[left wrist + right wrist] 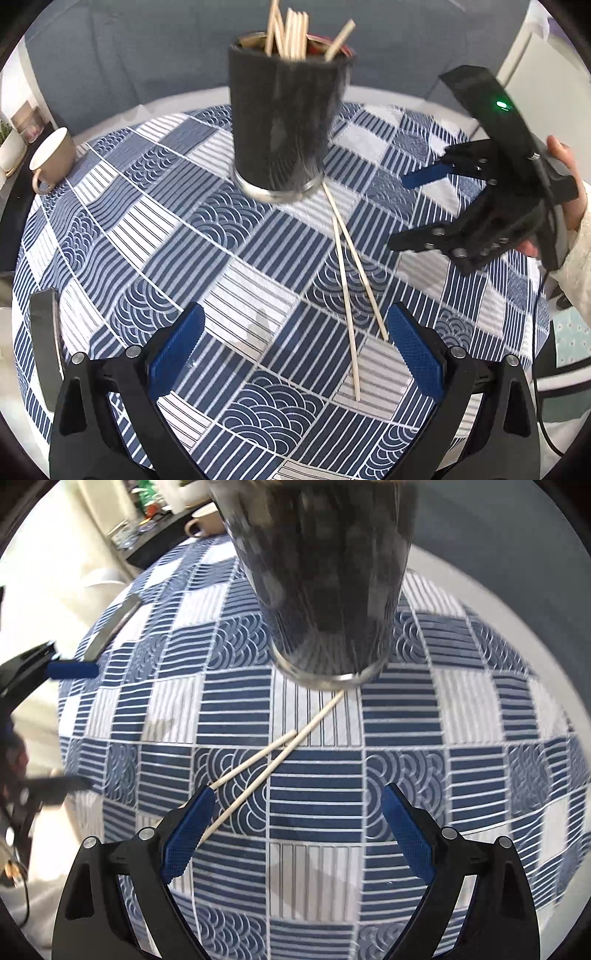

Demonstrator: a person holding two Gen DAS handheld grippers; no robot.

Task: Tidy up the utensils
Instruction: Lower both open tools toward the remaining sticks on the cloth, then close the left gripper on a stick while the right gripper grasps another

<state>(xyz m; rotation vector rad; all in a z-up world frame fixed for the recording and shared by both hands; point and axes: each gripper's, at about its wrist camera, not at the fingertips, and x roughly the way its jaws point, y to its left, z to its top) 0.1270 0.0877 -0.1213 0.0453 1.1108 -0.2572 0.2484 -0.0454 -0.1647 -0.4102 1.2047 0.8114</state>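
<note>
A dark cylindrical holder (284, 122) with a metal ring at its base stands at the far middle of the tabletop (147, 229), already bristling with wooden chopsticks (291, 35) that lean against its rim, so it reads as the collecting point for the job. Two loose chopsticks (349, 295) lie crossed on the patterned cloth just in front of it, their far ends close to the holder's base and their near ends splayed toward the left gripper (295, 354); they look like the last pieces left to gather. Both sets of fingers are spread wide and hold nothing. The right gripper (297, 834) hangs low over the pair, its left finger (188, 834) just beside or overlapping one stick, probably lining up for a pinch. A beige mug (51, 155) sits at the far left edge, apart from the work.
</note>
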